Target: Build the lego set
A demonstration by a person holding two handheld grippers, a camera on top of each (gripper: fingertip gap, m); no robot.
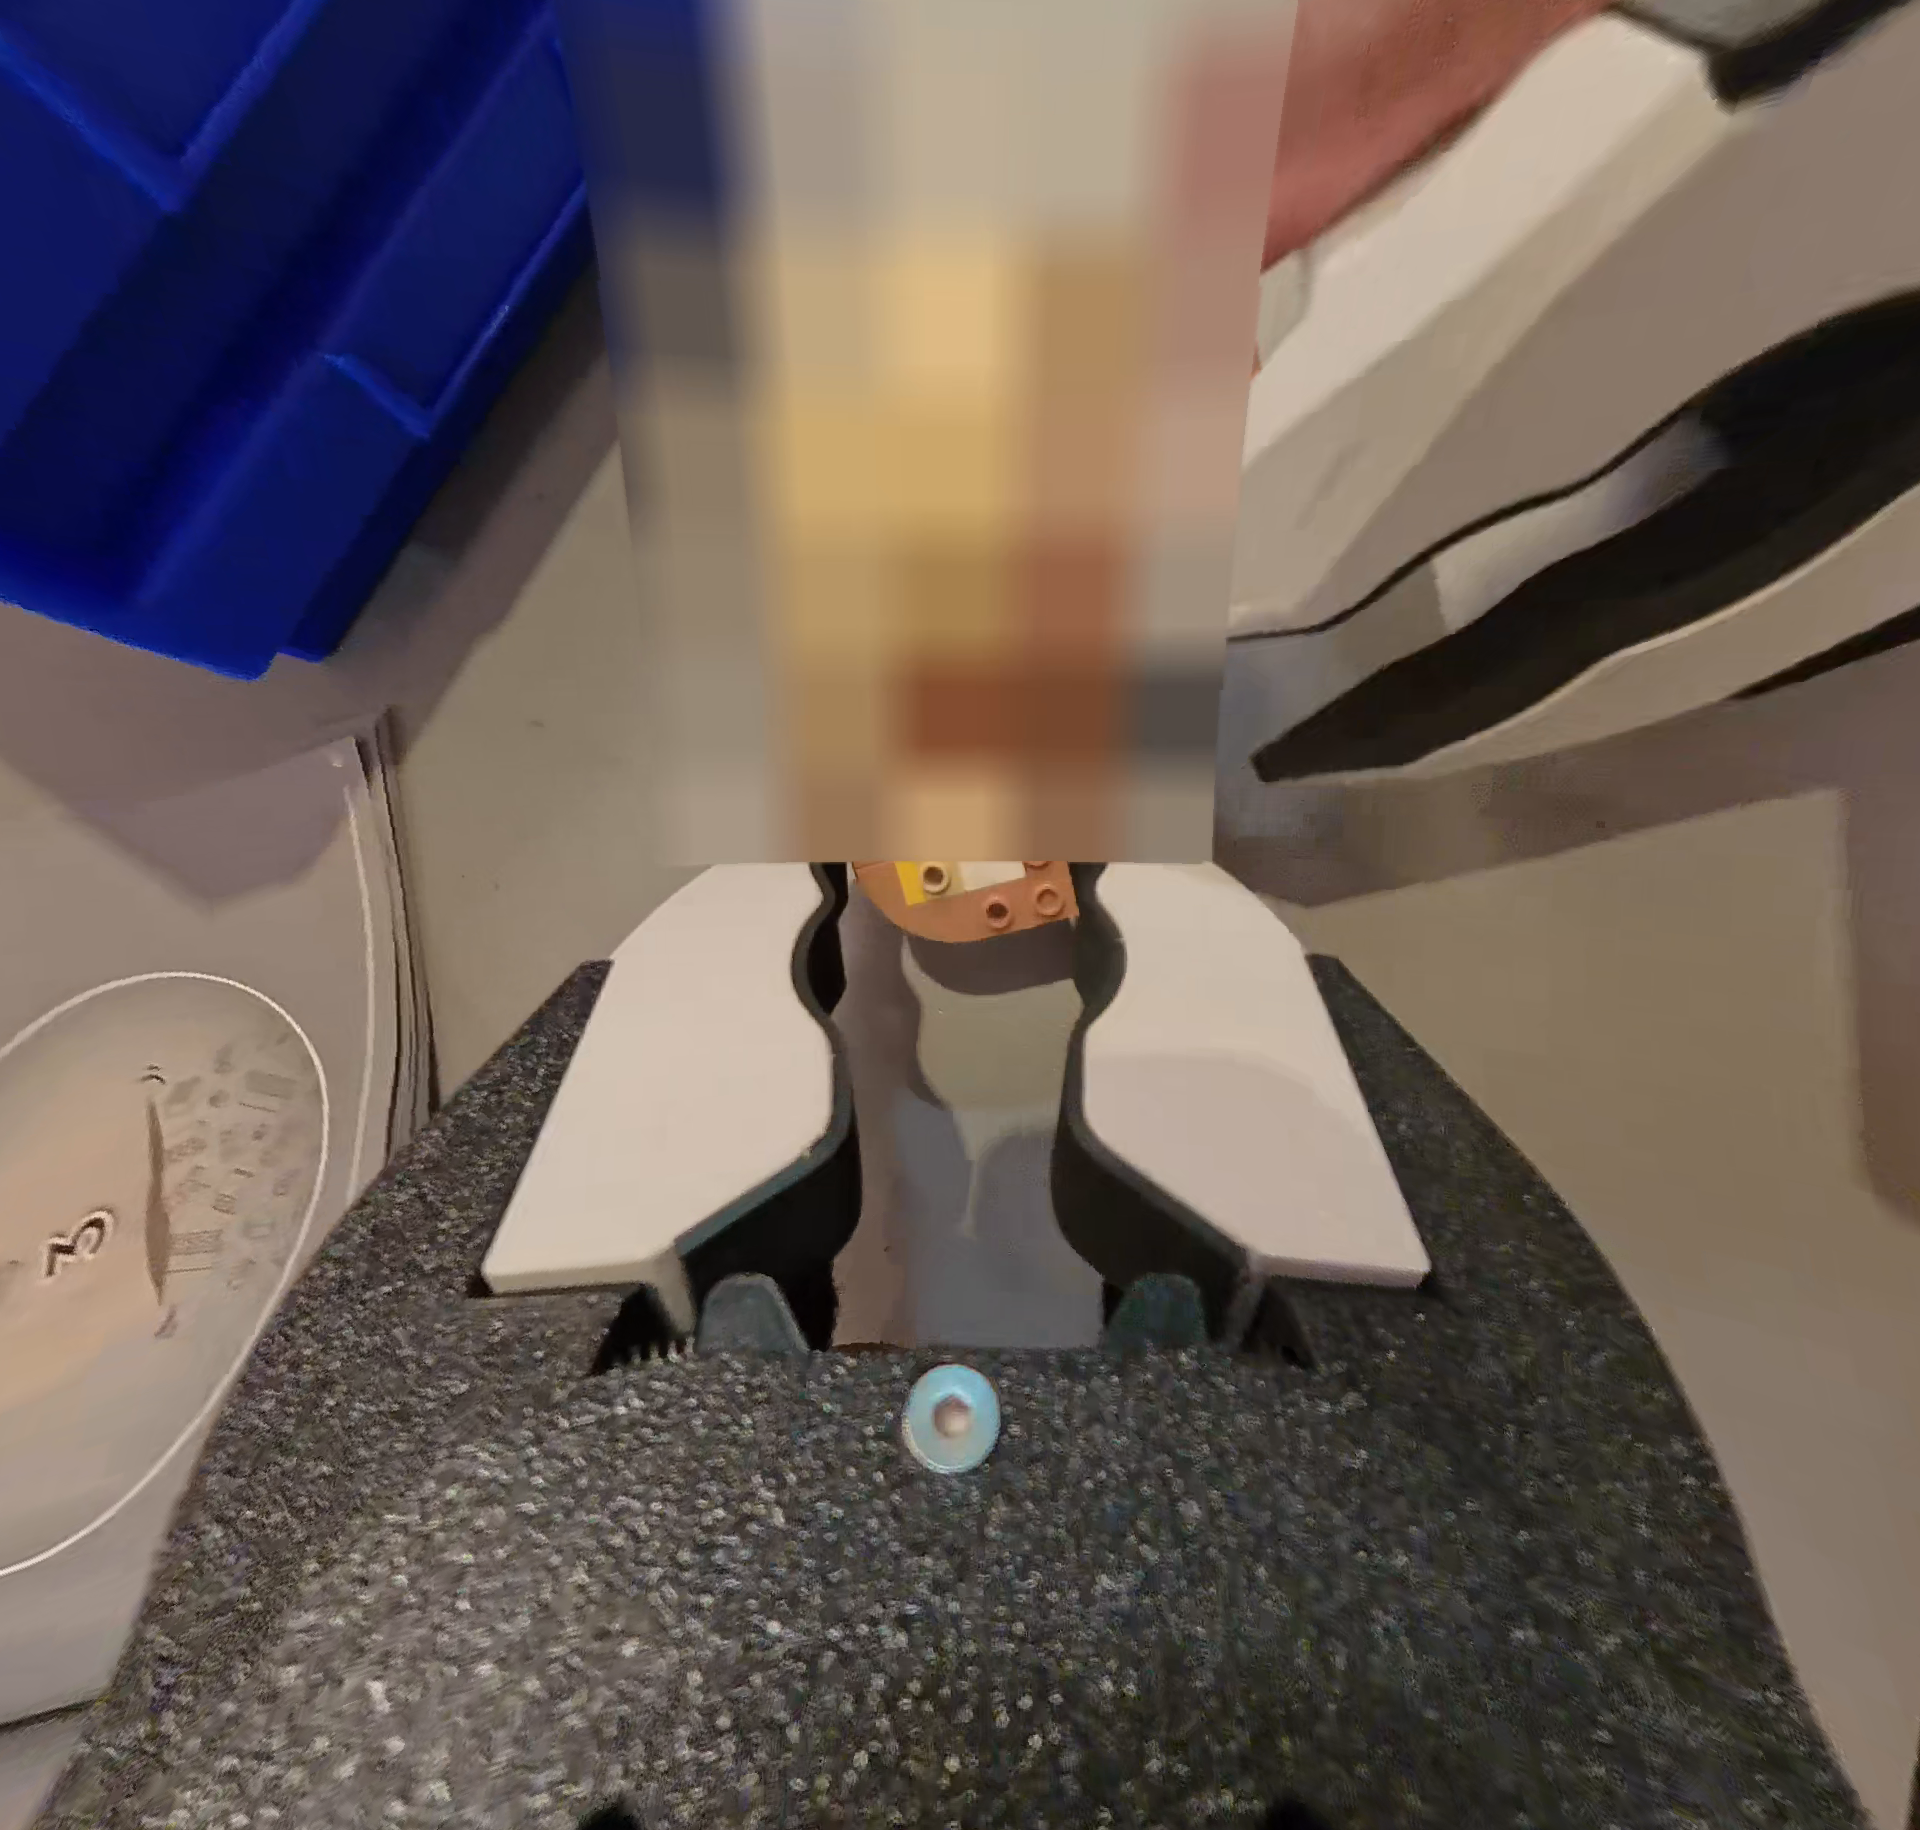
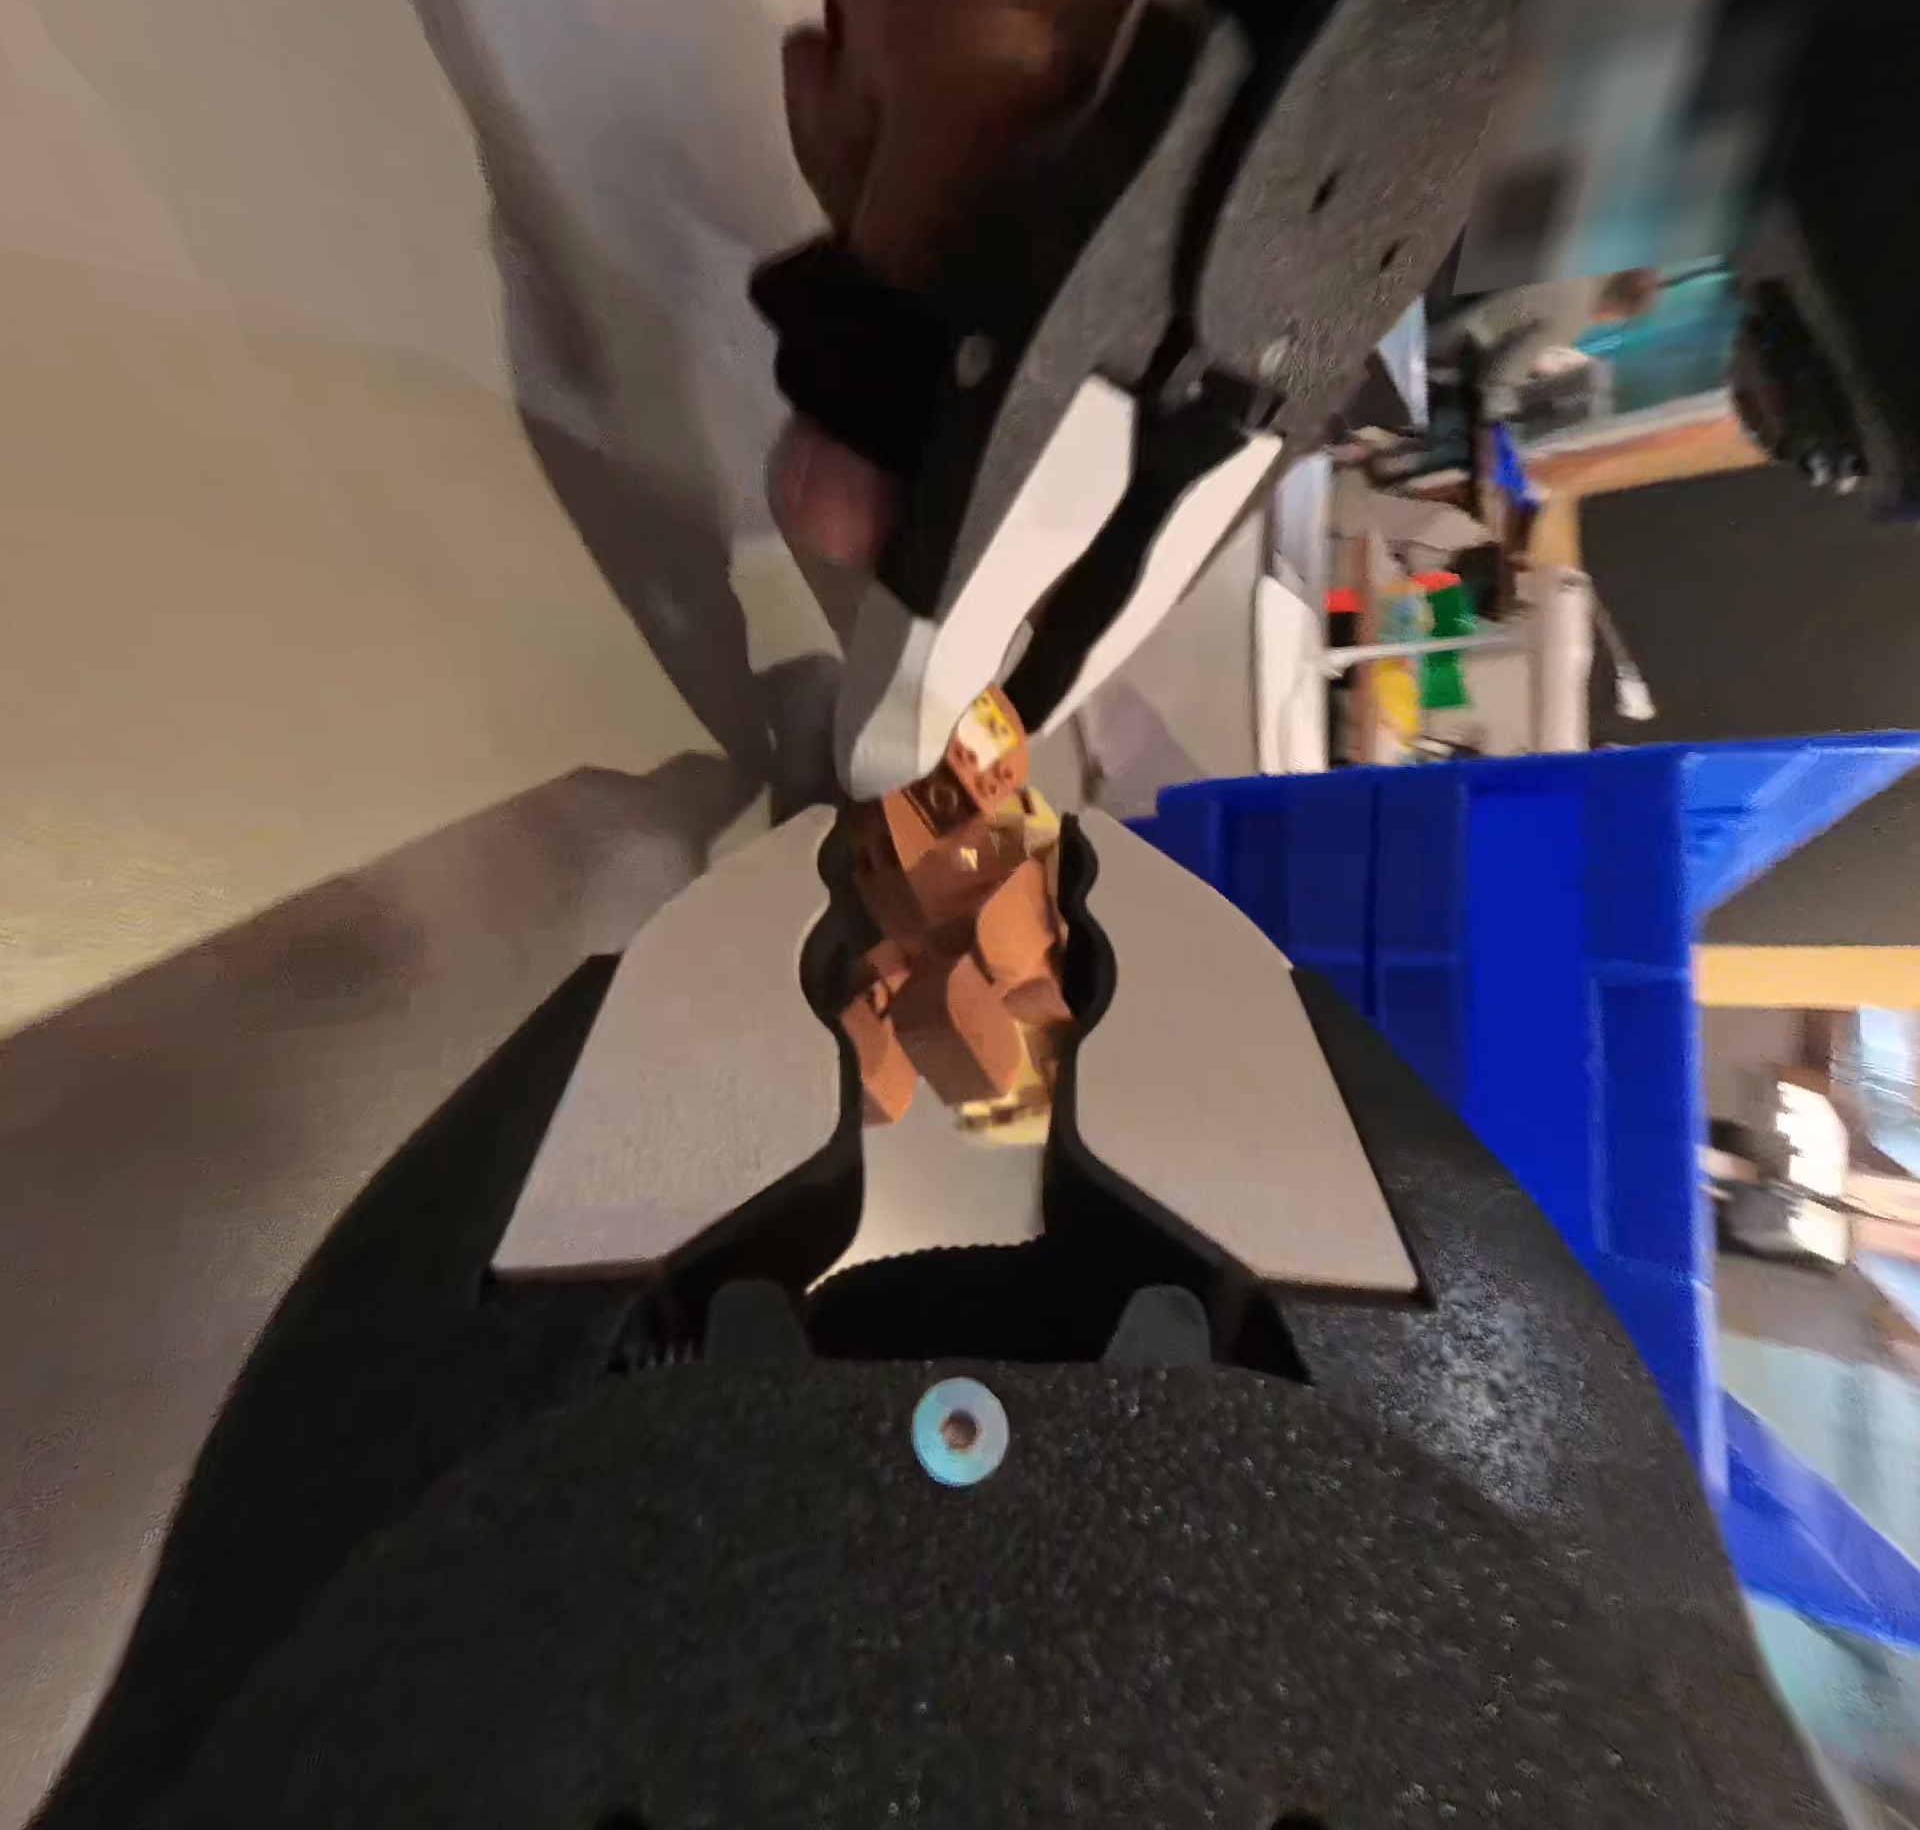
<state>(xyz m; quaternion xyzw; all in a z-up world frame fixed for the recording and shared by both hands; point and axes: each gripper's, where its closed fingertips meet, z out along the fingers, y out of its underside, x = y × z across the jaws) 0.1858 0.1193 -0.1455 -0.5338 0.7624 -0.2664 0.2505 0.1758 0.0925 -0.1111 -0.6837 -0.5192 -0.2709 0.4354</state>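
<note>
My right gripper [image 2: 951, 835] is shut on a brown lego build [image 2: 956, 970] with tan parts, held upright between its fingers. My left gripper [image 1: 961, 887] is shut on a small brown plate piece [image 1: 997, 913] with yellow and white bits. In the right wrist view the left gripper [image 2: 971, 741] comes down from above and holds that small piece [image 2: 987, 757] against the top of the build. In the left wrist view the right gripper [image 1: 1278, 710] reaches in from the right. A mosaic patch hides the build there.
A blue plastic bin [image 1: 260, 274] stands at the upper left, and at the right in the right wrist view [image 2: 1507, 949]. A white numbered parts bag [image 1: 156, 1209] lies on the pale table at the left. A hand [image 2: 914, 118] holds the left gripper. Cluttered shelves [image 2: 1434, 637] stand far behind. My right fingertips sit around 5 cm from my left ones.
</note>
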